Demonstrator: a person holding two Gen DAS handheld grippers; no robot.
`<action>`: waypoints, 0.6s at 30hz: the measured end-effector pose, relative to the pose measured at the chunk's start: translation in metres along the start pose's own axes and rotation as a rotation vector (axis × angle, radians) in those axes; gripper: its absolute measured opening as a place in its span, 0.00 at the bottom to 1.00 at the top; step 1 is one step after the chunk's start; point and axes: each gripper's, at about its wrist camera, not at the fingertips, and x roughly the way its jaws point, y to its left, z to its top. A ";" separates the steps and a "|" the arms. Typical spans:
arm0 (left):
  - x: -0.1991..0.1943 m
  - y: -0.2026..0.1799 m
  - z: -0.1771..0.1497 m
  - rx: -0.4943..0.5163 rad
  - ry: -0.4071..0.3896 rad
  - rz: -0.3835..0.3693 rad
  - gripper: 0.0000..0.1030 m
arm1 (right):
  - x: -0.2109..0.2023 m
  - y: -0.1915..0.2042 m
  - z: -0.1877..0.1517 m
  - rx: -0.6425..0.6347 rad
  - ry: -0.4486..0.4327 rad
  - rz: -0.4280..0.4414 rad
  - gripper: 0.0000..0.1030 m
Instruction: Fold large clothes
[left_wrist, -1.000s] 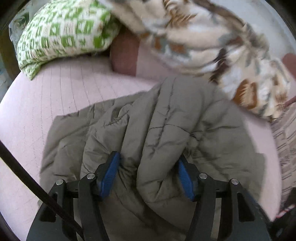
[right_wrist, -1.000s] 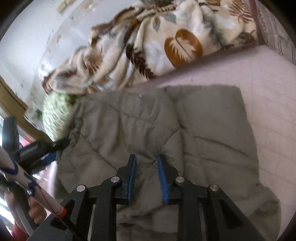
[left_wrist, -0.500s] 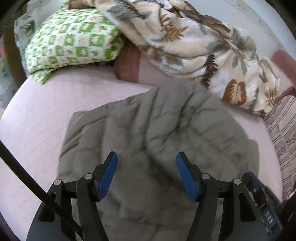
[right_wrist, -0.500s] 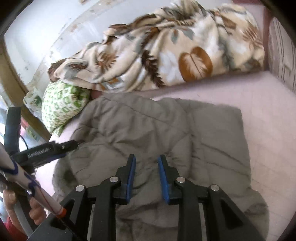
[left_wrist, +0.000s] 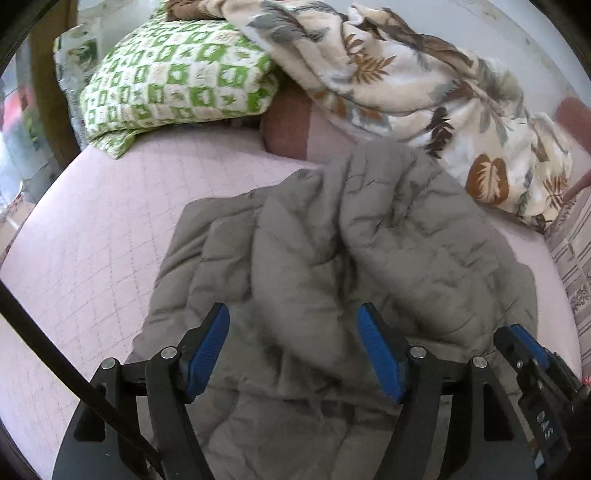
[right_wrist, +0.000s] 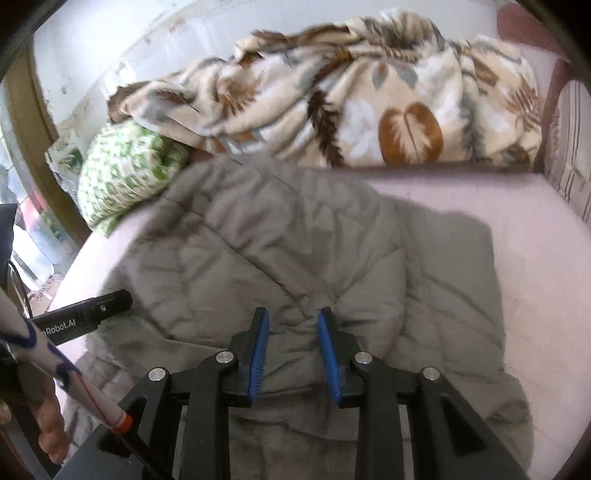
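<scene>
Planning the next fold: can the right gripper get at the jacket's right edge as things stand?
Probably yes. The right gripper hovers over the grey jacket with jaws opening and nothing pinched. The jacket's right edge lies exposed on the pink bedspread, with nothing on or beside it.

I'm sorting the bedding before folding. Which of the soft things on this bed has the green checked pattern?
The green-and-white checked pillow at the head of the pink bed. The fleece blanket beside it has brown leaves; the quilted jacket is plain grey.
</scene>
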 end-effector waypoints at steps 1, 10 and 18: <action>0.008 0.001 -0.004 0.006 0.021 0.018 0.69 | 0.001 0.007 -0.003 -0.027 0.008 -0.002 0.36; -0.012 0.005 -0.014 0.037 0.034 0.005 0.70 | 0.008 0.016 -0.012 -0.089 0.029 -0.063 0.46; -0.059 0.054 -0.052 0.023 0.014 0.084 0.70 | -0.029 0.011 -0.024 -0.034 0.032 -0.042 0.48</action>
